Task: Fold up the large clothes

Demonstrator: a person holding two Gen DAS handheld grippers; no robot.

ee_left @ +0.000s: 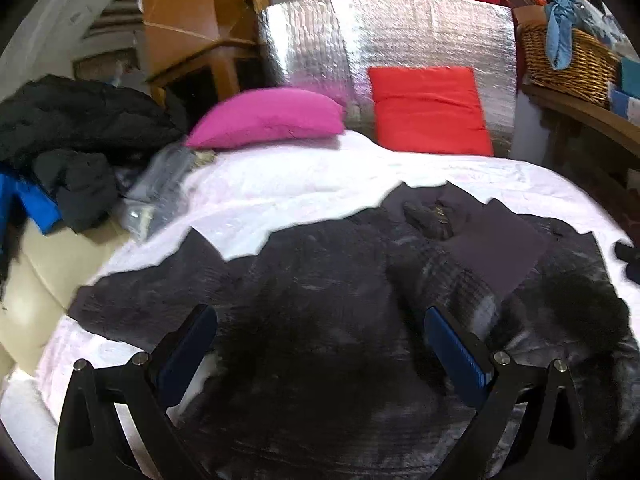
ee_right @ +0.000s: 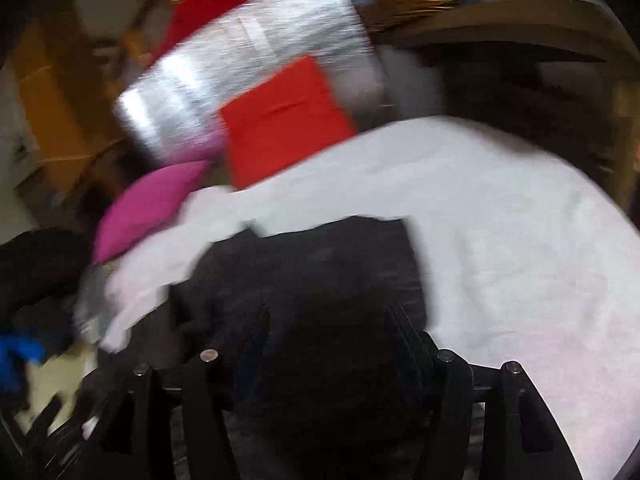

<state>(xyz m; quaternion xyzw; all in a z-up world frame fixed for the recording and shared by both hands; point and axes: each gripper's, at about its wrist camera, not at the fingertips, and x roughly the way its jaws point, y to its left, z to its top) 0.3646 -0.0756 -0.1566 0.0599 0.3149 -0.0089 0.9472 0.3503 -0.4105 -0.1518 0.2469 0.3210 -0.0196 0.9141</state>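
Jaws, left gripper: spread wide, nothing pinched; dark garment lies flat under and ahead of them, on white bedsheet. Long axis seen running crosswise to jaws. Jaws, right gripper: part-open; dark cloth is seen between them, but grip cannot be told (pic blurred). Garment's far corner lies just ahead of right jaws, so right hand judged nearer. Pink cushion, red cushion well beyond. No brand/label/writing legible.
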